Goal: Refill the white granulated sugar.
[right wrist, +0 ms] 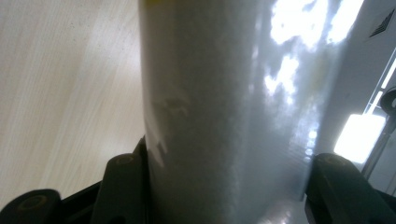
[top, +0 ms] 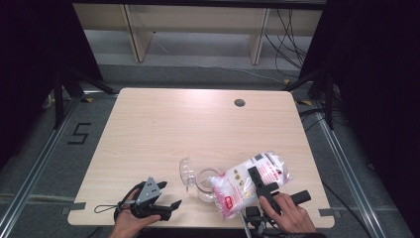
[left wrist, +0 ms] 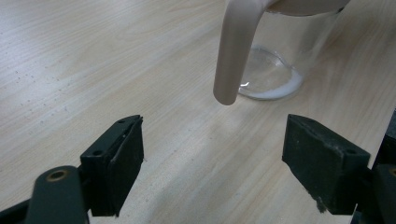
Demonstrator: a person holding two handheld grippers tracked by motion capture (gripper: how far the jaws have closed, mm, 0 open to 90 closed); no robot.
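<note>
A clear plastic bag point(top: 250, 173) of white grains with pink print lies tilted over a clear glass jar point(top: 207, 183) near the table's front edge. My right gripper point(top: 260, 183) is shut on the bag; in the right gripper view the bag point(right wrist: 224, 112) fills the gap between both jaws of the gripper point(right wrist: 224, 186). The jar's clear lid point(top: 185, 171) hangs open to its left. My left gripper point(top: 168, 194) rests open left of the jar. In the left gripper view my gripper point(left wrist: 212, 158) holds nothing, and the jar point(left wrist: 275, 70) has a thin layer of white grains point(left wrist: 280, 92) and a pinkish strap point(left wrist: 233, 51).
The light wooden table point(top: 173, 124) has a round cable hole point(top: 239, 102) at the back right. Wooden shelving point(top: 198, 29) and loose cables stand beyond the far edge. Dark curtains flank both sides.
</note>
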